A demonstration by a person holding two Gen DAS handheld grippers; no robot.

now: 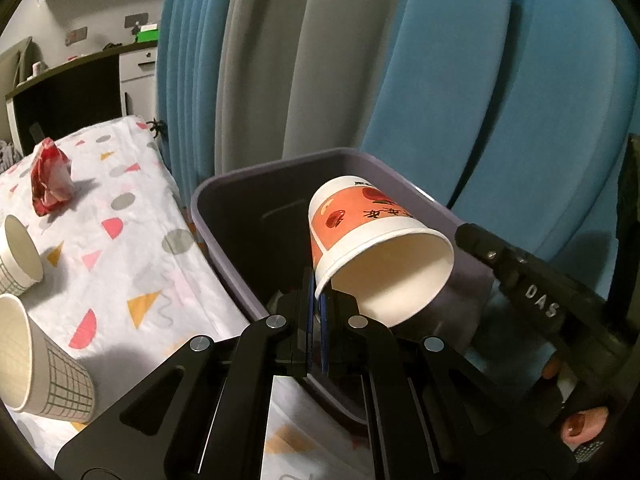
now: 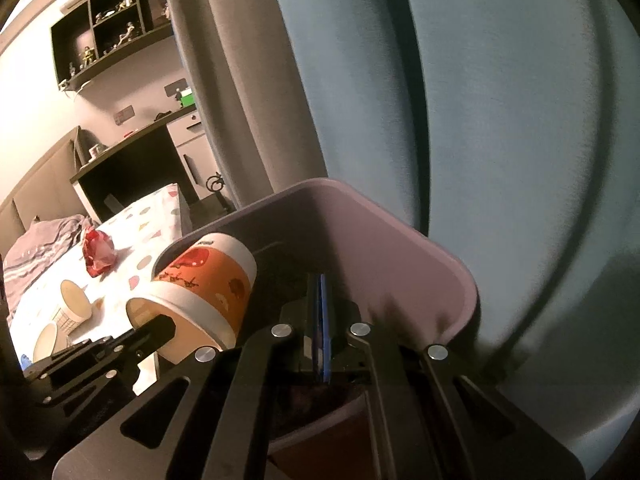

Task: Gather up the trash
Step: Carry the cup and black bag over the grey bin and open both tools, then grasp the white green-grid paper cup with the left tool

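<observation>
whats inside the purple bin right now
The orange paper cup hangs tilted over the purple bin, pinched at its rim by the left claw. The bin's bottom is dark and largely covered, so its contents cannot be told.

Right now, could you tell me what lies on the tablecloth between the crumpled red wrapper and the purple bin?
Nothing: in the left wrist view the patterned tablecloth is bare between the crumpled red wrapper and the purple bin.

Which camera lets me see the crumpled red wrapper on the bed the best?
The left wrist view. There the crumpled red wrapper looks bigger and clearer, lying in the open on the patterned sheet. The right wrist view shows the same wrapper too, unblocked but smaller, dimmer and farther off.
</observation>
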